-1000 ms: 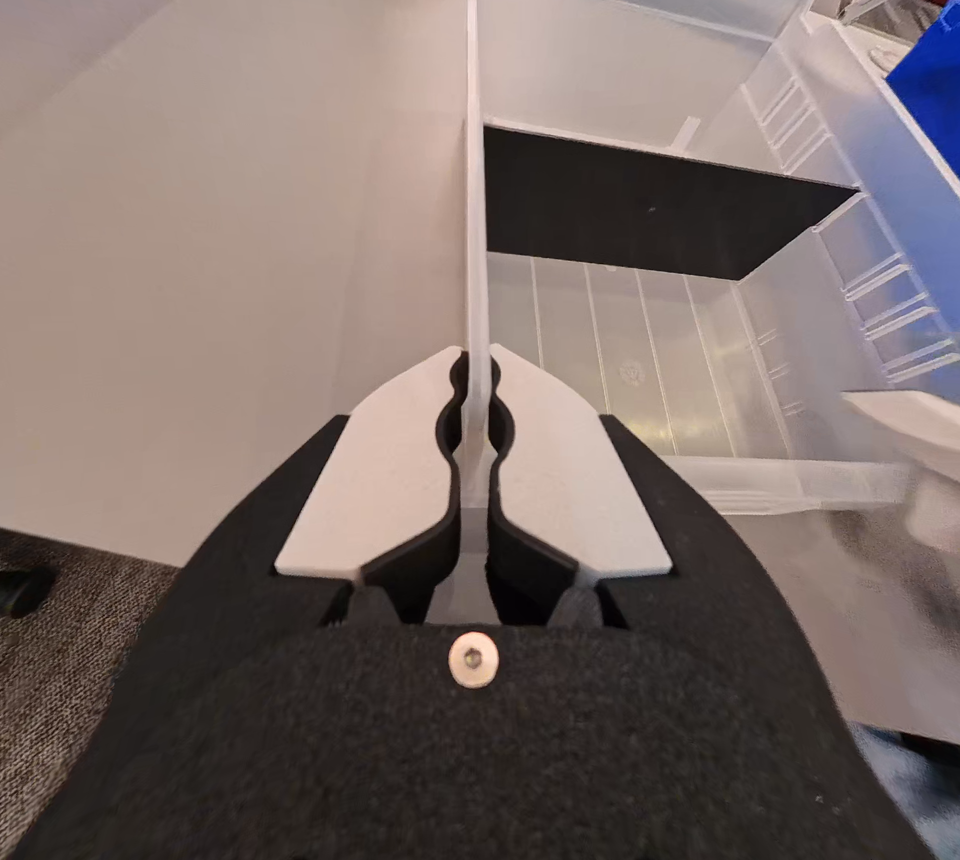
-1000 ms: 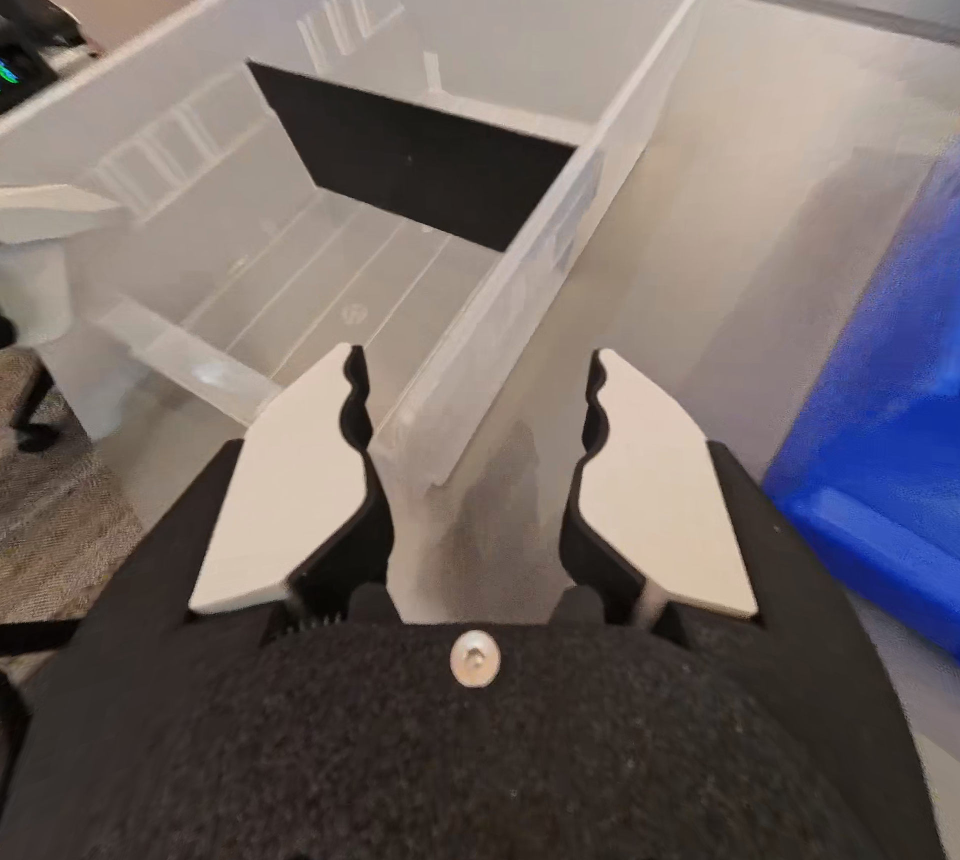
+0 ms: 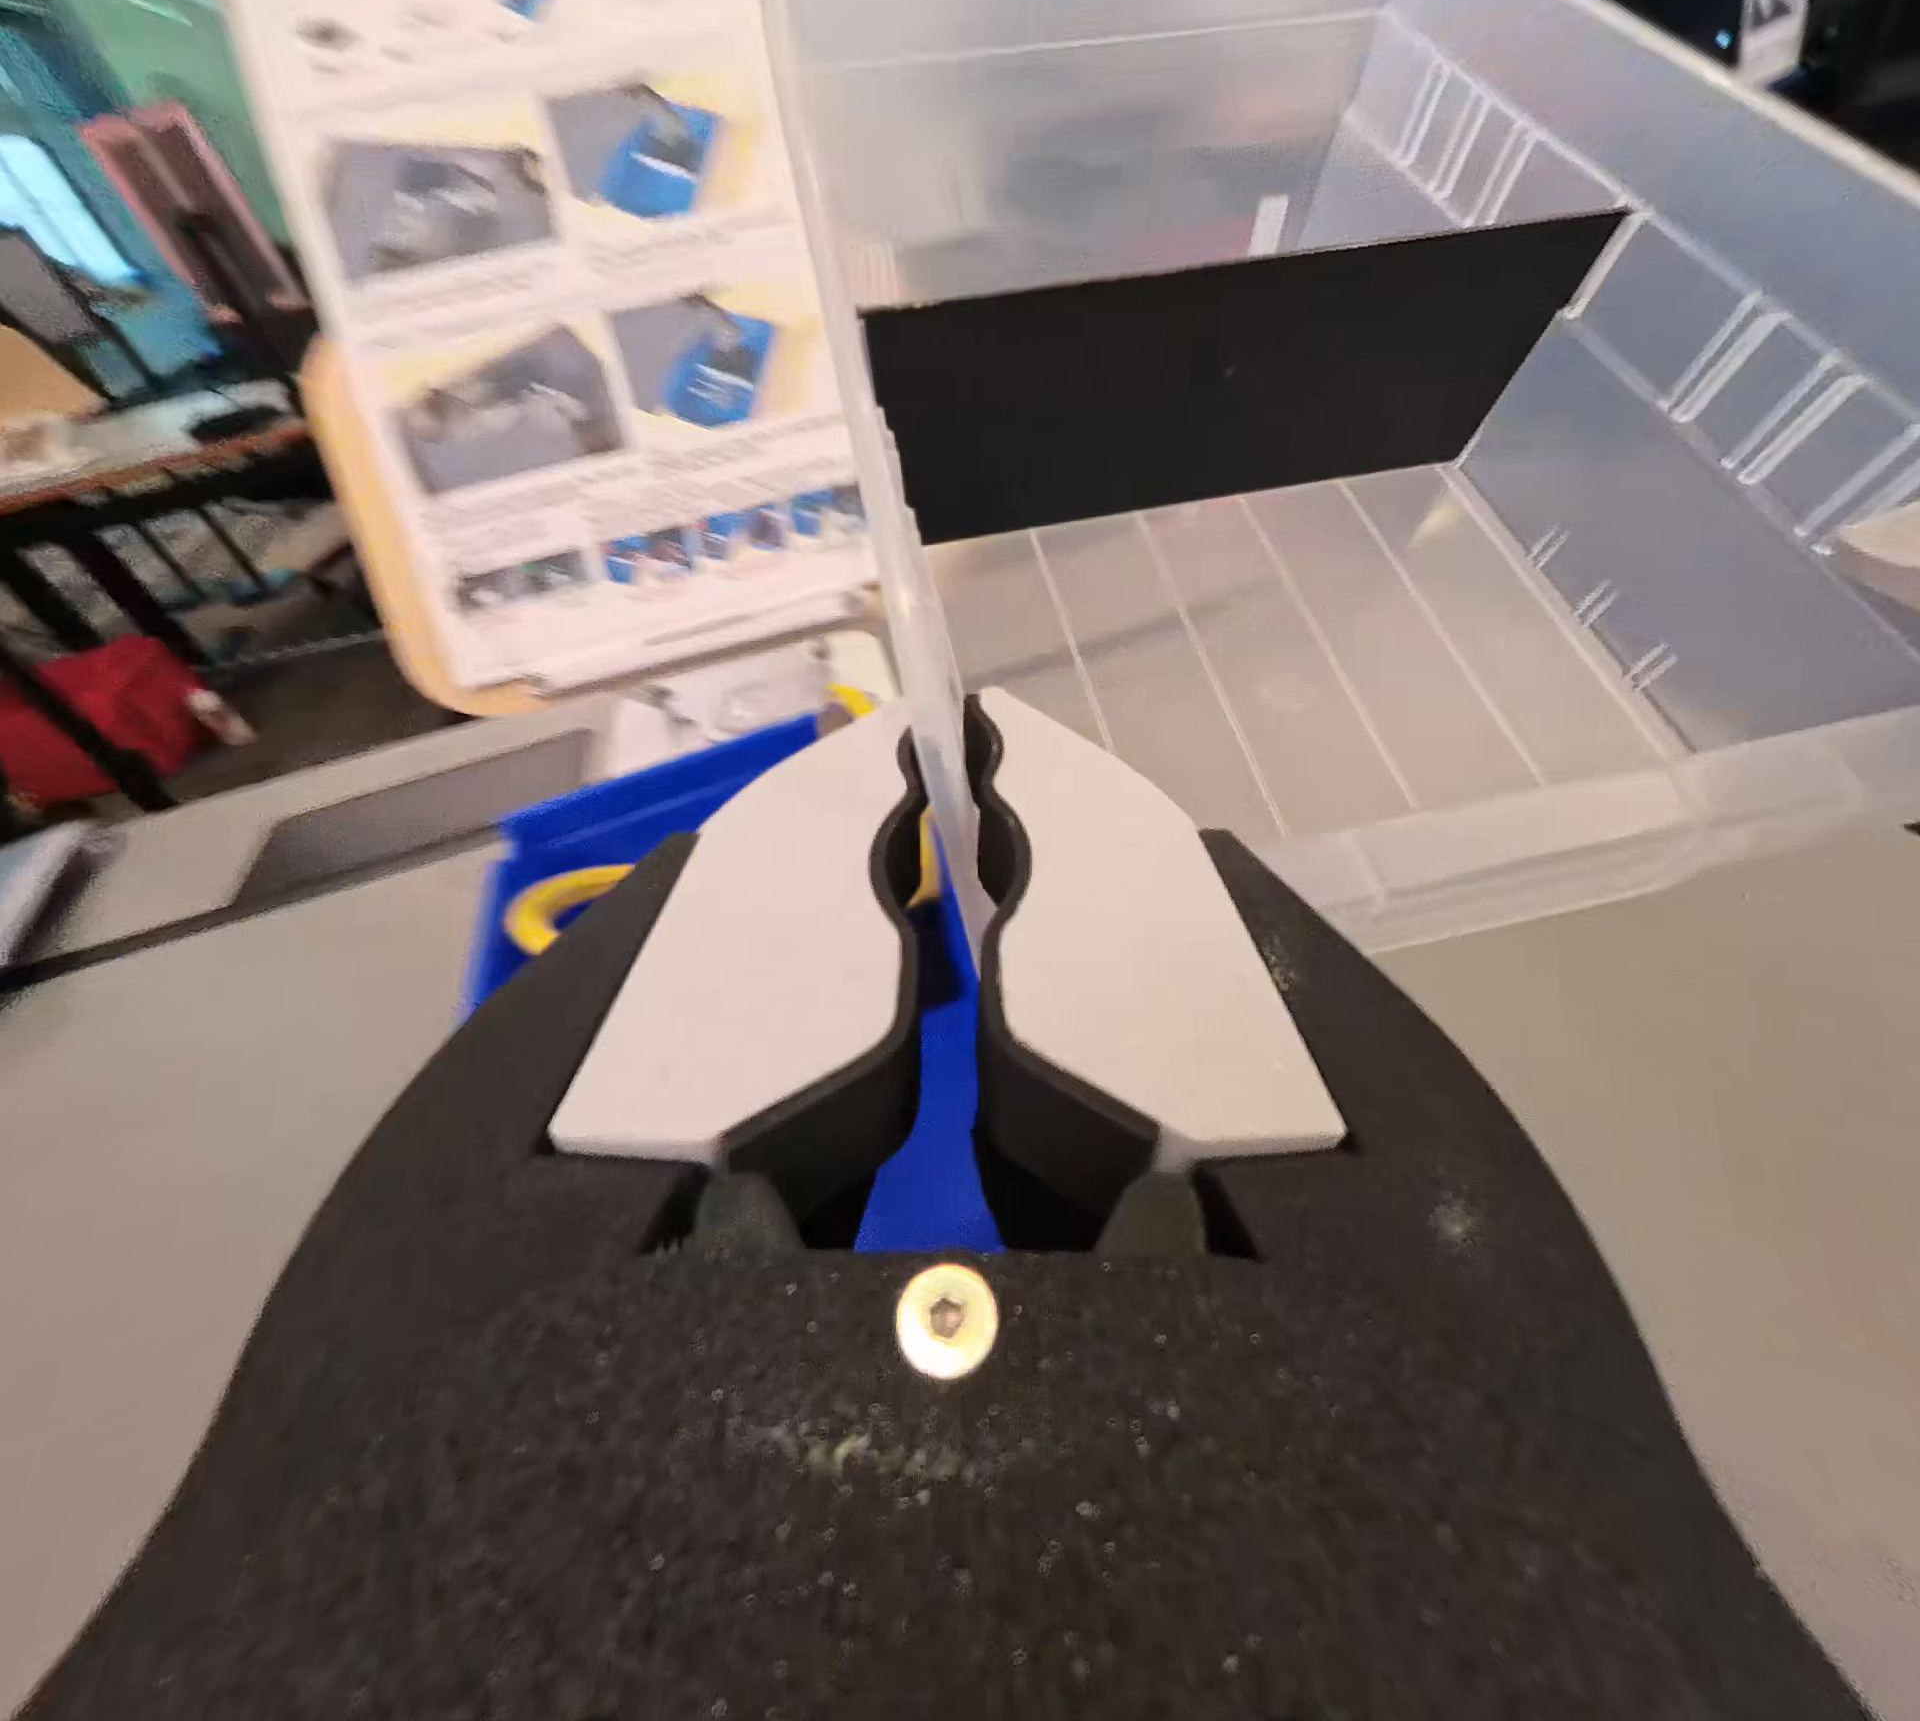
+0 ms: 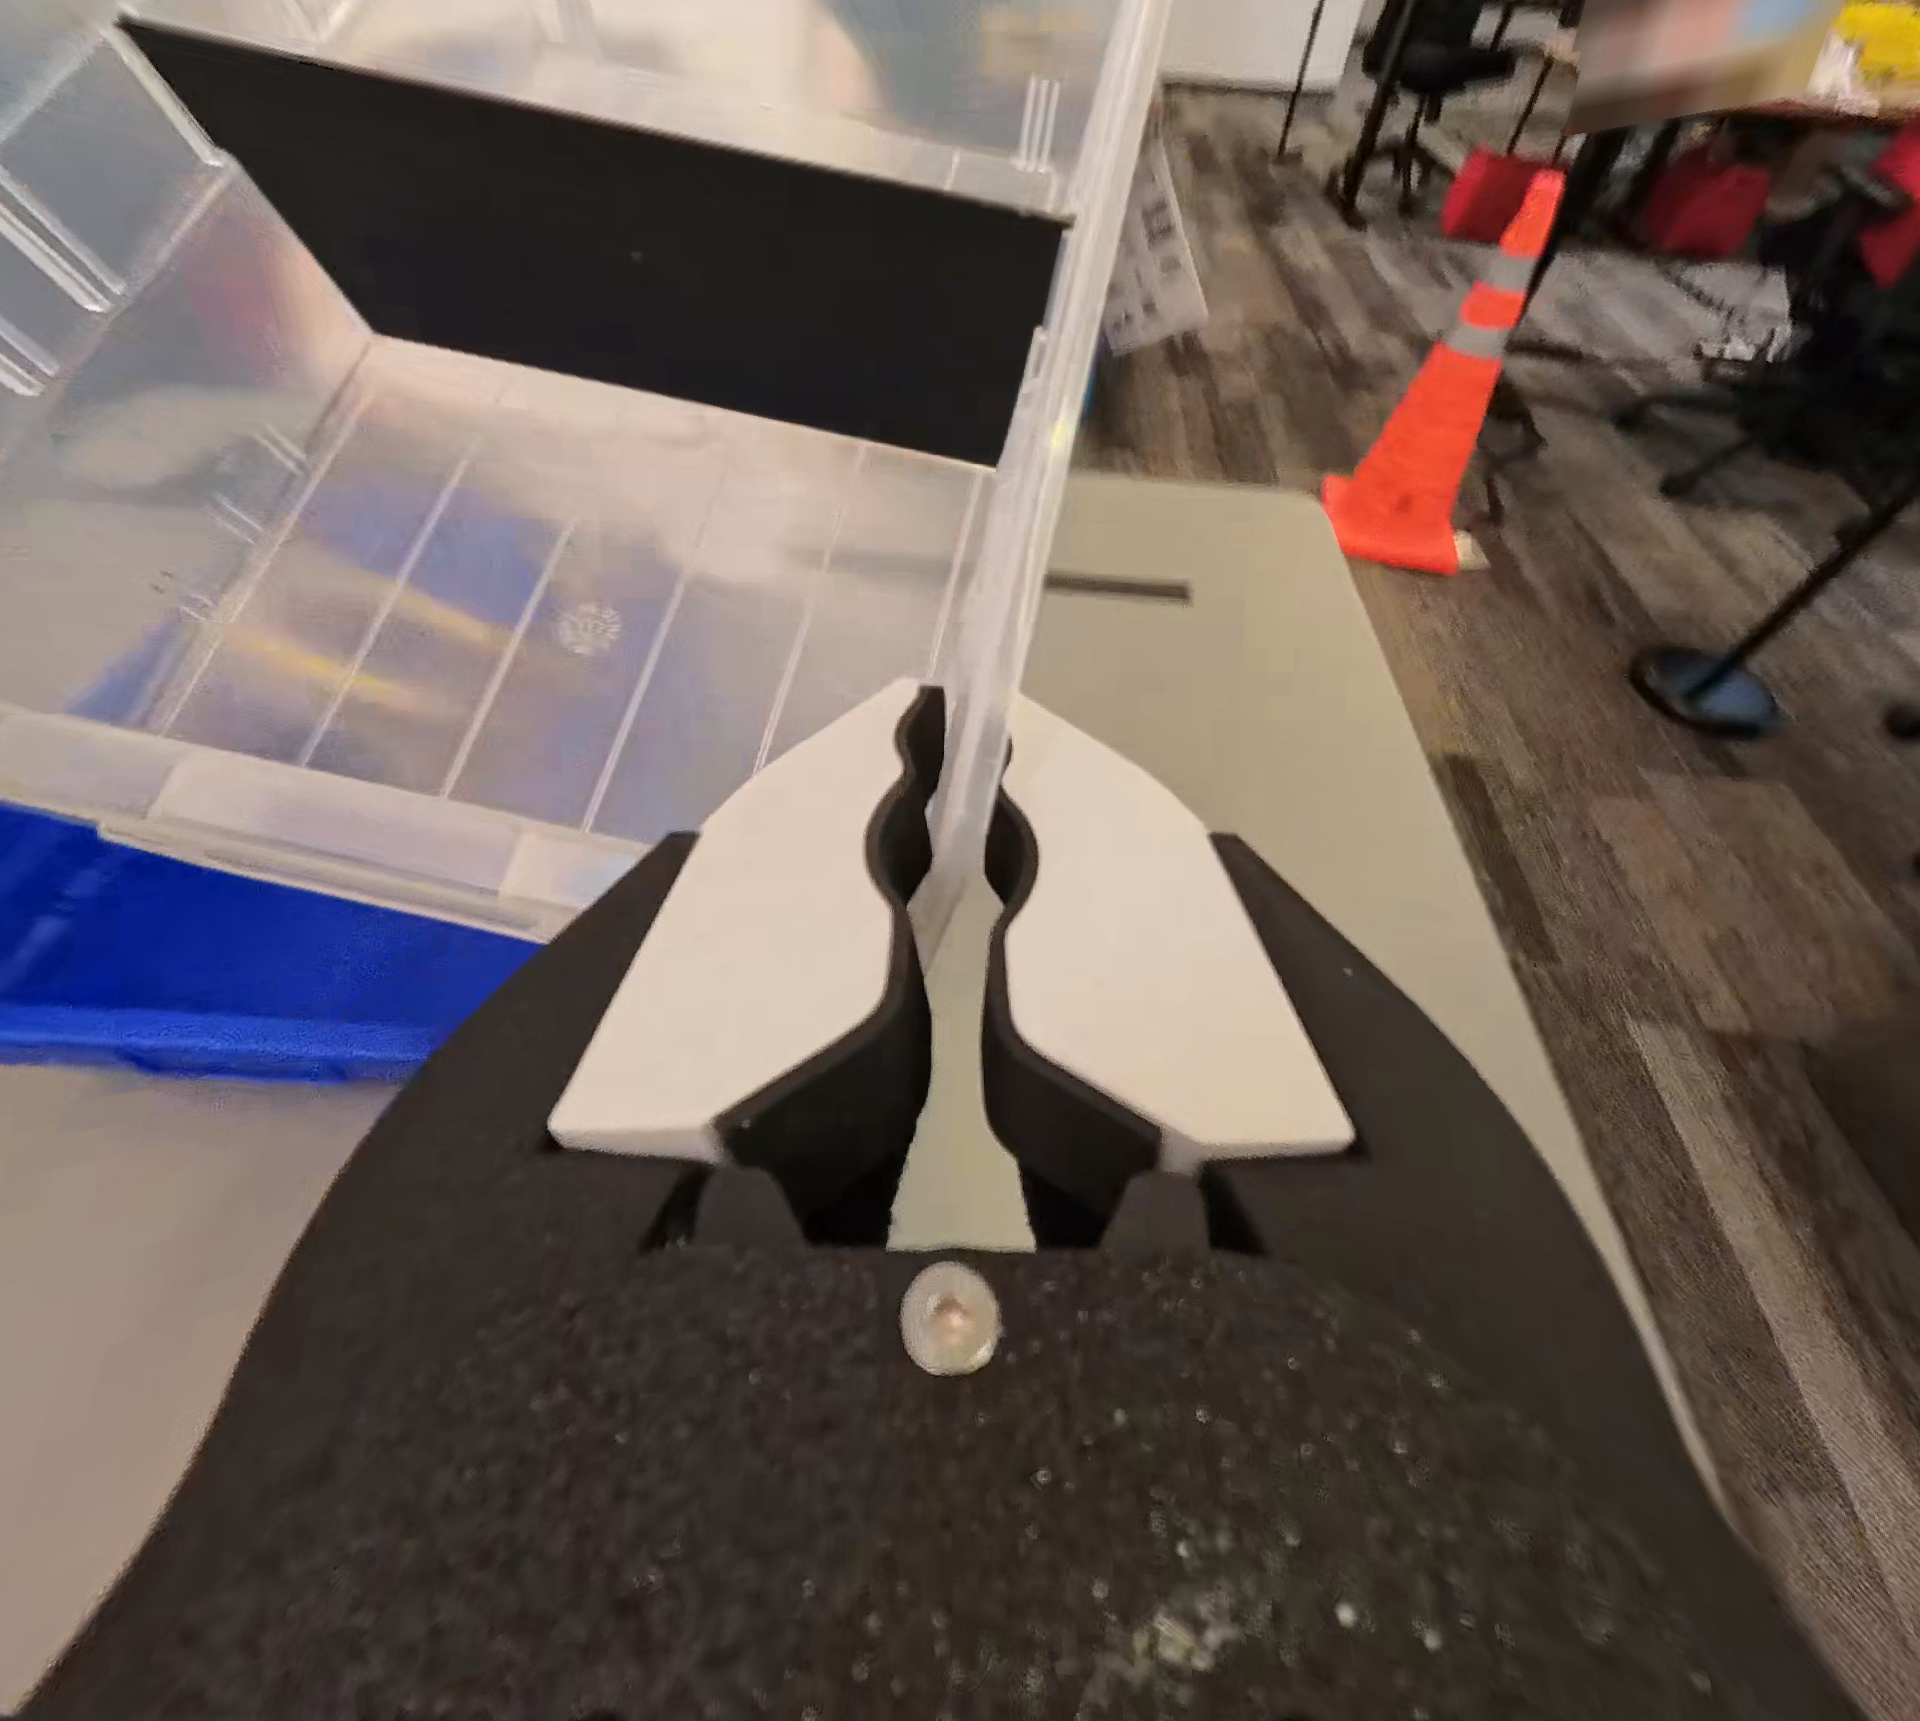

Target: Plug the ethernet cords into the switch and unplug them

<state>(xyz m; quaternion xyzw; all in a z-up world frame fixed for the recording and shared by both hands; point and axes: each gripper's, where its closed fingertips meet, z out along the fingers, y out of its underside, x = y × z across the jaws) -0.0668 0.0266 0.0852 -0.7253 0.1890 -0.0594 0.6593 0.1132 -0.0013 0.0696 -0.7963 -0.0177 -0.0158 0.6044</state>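
We hold the clear bin (image 3: pixel 1558 445) with its black divider (image 3: pixel 1195 383); both jaws pinch its walls, the right gripper (image 4: pixel 961 798) newly closed, and the bin now raised off the desk (image 4: pixel 1195 684).

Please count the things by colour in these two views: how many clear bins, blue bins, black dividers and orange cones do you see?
Clear bin: 1
Blue bin: 1
Black divider: 1
Orange cone: 1
Total: 4
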